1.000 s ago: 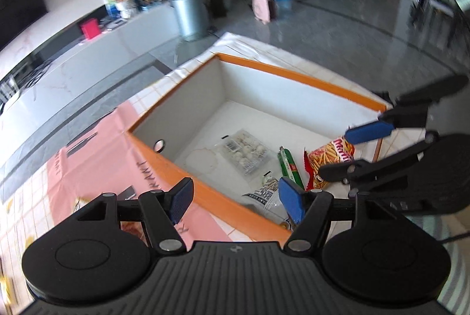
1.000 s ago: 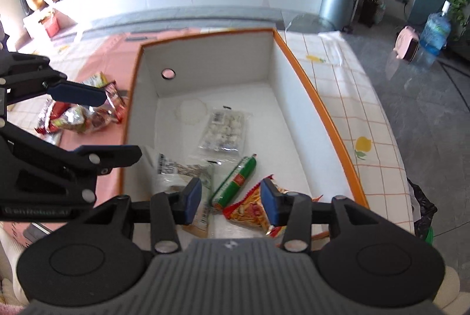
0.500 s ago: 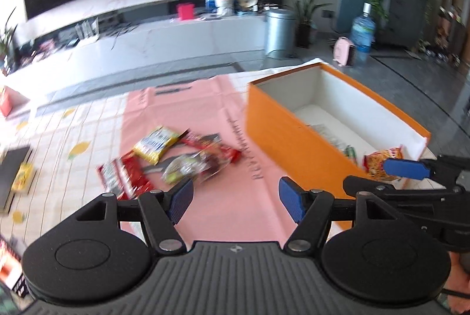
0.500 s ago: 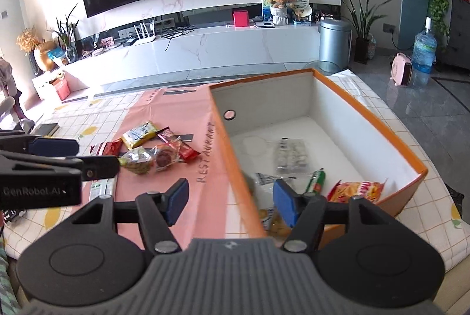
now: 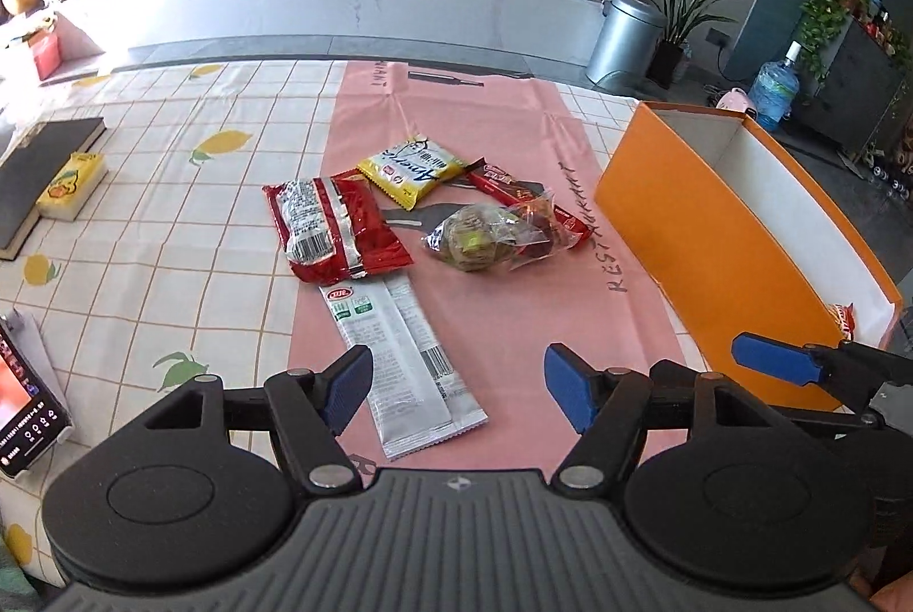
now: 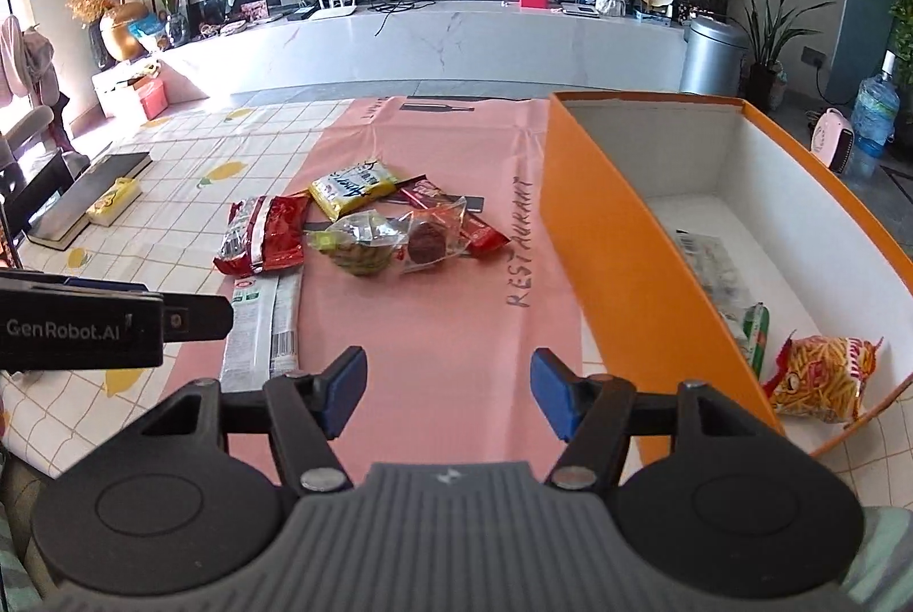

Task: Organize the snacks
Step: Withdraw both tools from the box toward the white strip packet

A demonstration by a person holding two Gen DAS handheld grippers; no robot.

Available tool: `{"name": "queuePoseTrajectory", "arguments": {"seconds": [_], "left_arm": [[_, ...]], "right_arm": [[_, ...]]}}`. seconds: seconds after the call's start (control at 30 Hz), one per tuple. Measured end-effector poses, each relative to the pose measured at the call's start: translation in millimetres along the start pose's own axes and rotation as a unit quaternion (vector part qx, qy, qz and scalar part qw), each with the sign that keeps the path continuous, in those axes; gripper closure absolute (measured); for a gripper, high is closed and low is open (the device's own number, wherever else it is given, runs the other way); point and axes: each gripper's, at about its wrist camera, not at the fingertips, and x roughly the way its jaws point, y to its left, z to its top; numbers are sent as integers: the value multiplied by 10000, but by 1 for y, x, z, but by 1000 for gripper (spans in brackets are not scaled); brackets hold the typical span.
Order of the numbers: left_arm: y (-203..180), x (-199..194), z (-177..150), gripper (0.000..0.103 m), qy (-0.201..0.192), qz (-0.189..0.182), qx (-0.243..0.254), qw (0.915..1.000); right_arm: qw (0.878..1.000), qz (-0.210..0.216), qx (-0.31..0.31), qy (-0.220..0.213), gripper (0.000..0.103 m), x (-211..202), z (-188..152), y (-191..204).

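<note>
Several loose snacks lie on the pink mat (image 5: 513,326): a red packet (image 5: 334,226), a yellow packet (image 5: 411,169), a clear bag of green and dark sweets (image 5: 485,238), a red bar (image 5: 525,201) and a long white sachet (image 5: 399,355). My left gripper (image 5: 456,386) hovers over the near end of the sachet, jaws opening, gripping nothing. My right gripper (image 6: 448,383) is open over bare mat, left of the orange box (image 6: 616,258). The box holds a fries bag (image 6: 821,378), a green sausage stick (image 6: 756,332) and a clear packet (image 6: 713,269).
A black book (image 5: 40,166) with a yellow pack (image 5: 71,186) on it lies at the table's left. A lit phone (image 5: 23,406) sits at the near left edge. The right gripper's blue pad (image 5: 776,366) shows beside the box's near corner.
Both views have swung from inside the orange box leftward to the loose snacks on the pink mat. Both grippers' jaws stand wider than before.
</note>
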Motion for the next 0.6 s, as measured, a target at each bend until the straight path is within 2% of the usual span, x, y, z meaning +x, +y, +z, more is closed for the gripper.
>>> {"name": "queuePoseTrajectory", "arguments": {"seconds": [0.2, 0.37, 0.6], "left_arm": [[22, 28, -1, 18, 275, 29, -297, 9992], [32, 50, -1, 18, 481, 139, -252, 9984], [39, 75, 2, 16, 566, -10, -502, 9971]], "right_arm": [[9992, -50, -314, 229, 54, 36, 5, 14], [9987, -72, -391, 329, 54, 62, 14, 14], [9975, -97, -678, 189, 52, 90, 30, 10]]}}
